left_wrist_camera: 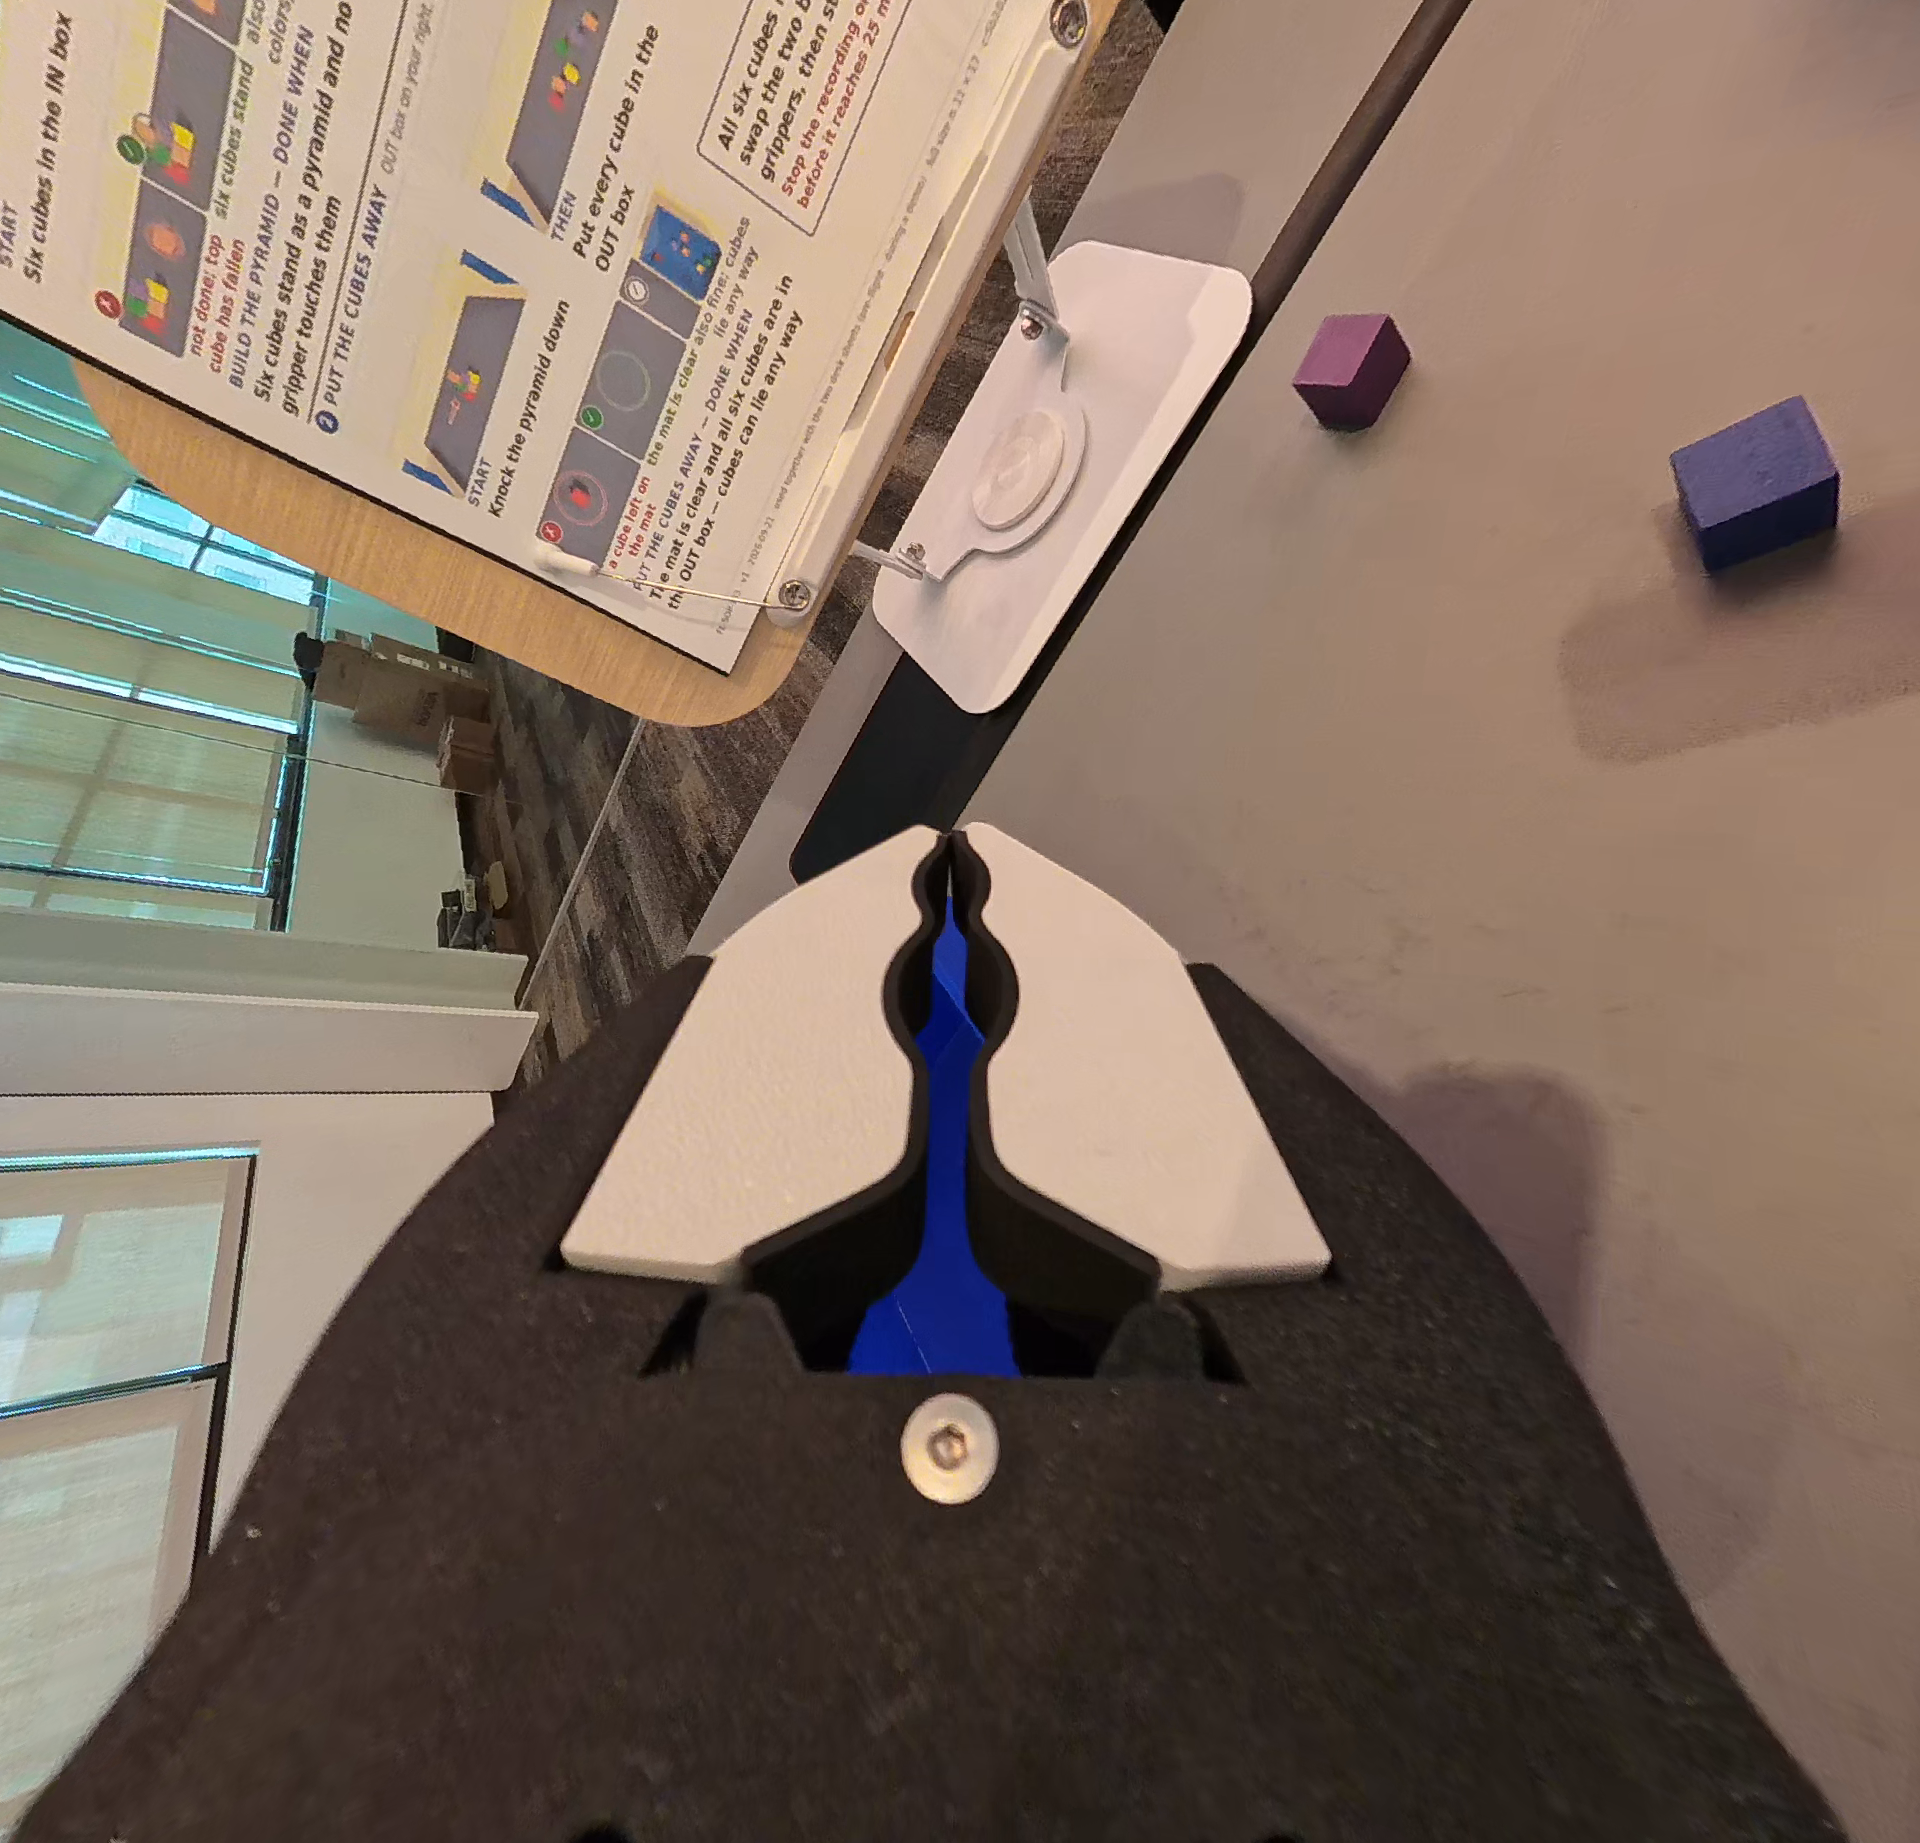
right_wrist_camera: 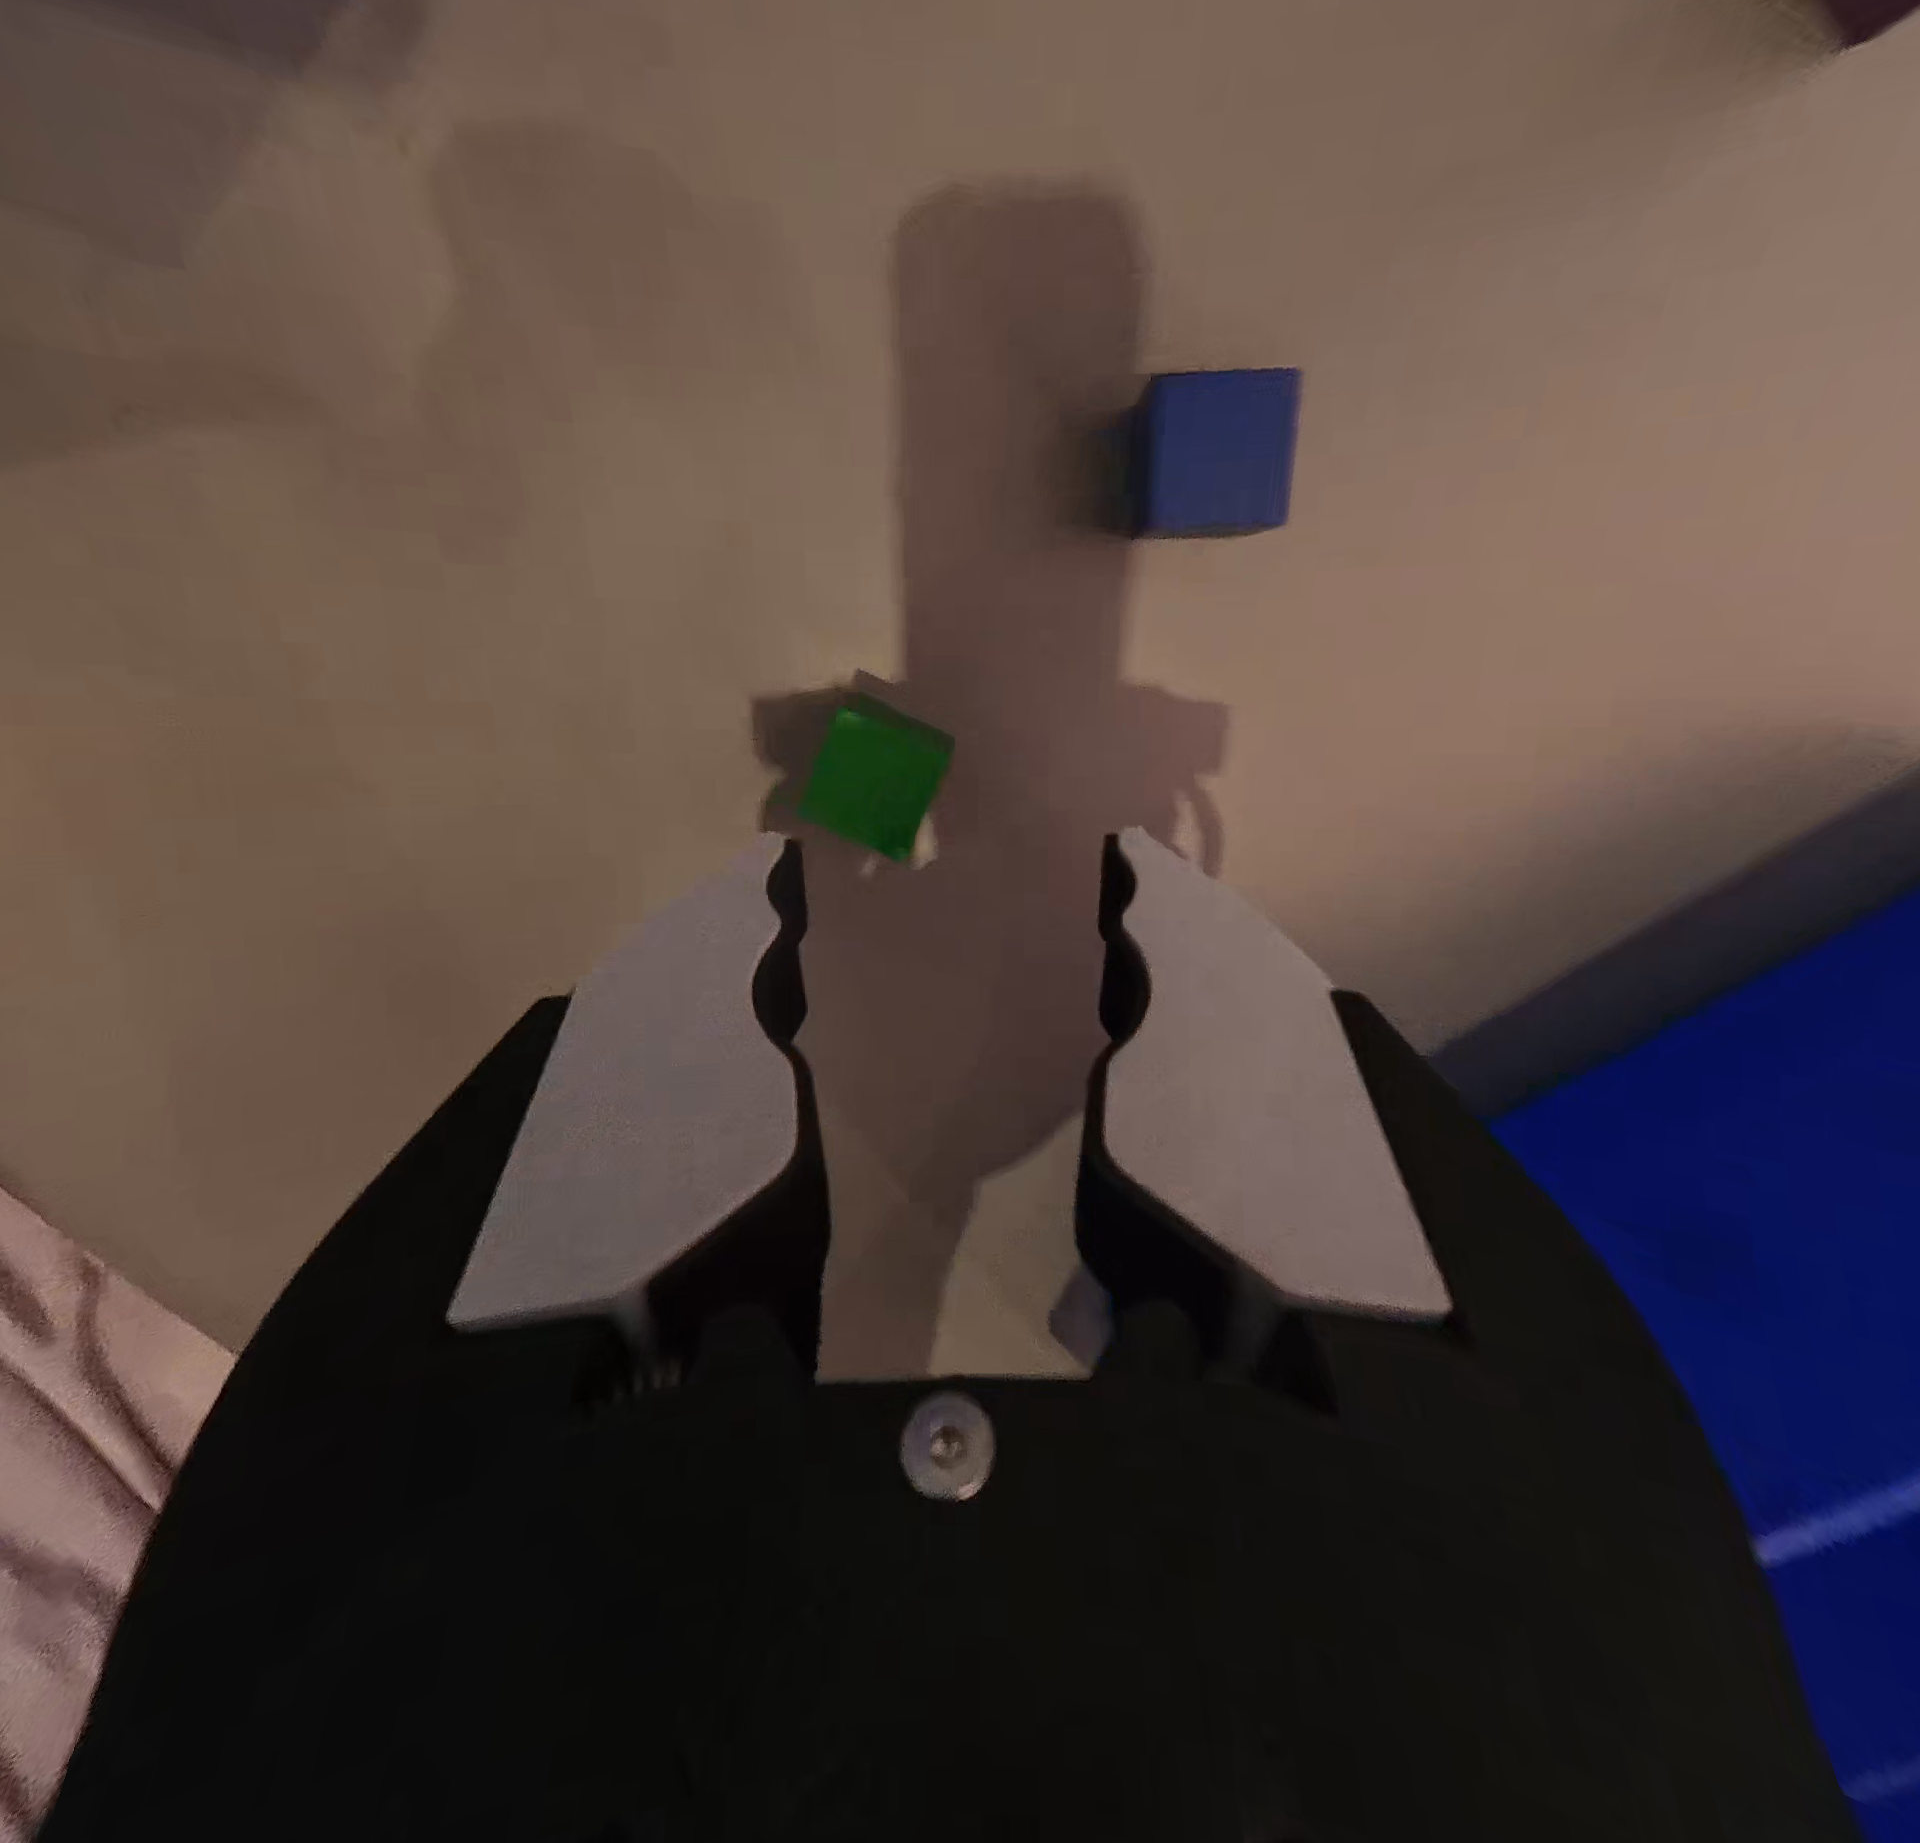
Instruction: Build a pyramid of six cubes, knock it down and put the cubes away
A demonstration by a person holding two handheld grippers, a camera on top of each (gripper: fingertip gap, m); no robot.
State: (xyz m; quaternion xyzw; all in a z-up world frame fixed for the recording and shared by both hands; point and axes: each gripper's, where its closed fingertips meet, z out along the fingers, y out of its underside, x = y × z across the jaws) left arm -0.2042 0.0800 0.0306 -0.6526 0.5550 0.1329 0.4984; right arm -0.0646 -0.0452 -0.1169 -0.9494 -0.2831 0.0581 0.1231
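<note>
In the left wrist view my left gripper (left_wrist_camera: pixel 951 837) is shut and empty, tilted sideways over the edge of the grey mat (left_wrist_camera: pixel 1455 858). A purple cube (left_wrist_camera: pixel 1351 370) and a blue cube (left_wrist_camera: pixel 1756 484) lie apart on the mat, far ahead to the right. In the right wrist view my right gripper (right_wrist_camera: pixel 951 848) is open and empty above the mat (right_wrist_camera: pixel 520 598). A green cube (right_wrist_camera: pixel 873 791) lies on the mat just past the left fingertip, turned at an angle. The blue cube (right_wrist_camera: pixel 1216 453) lies farther ahead to the right. The view is blurred.
A blue box (right_wrist_camera: pixel 1766 1274) sits at the right edge of the right wrist view. An instruction sheet on a white stand (left_wrist_camera: pixel 1060 463) rises at the mat's far edge, with a wooden table (left_wrist_camera: pixel 520 630) and carpet floor behind. Patterned cloth (right_wrist_camera: pixel 62 1378) shows at bottom left. Some 25 centimeters of space lies between my two pairs of fingers. The blue cube (right_wrist_camera: pixel 1216 453) is about 7 centimeters from my right fingertips and 20 centimeters from my left. It turns up in the left wrist view (left_wrist_camera: pixel 1760 470) as well.
</note>
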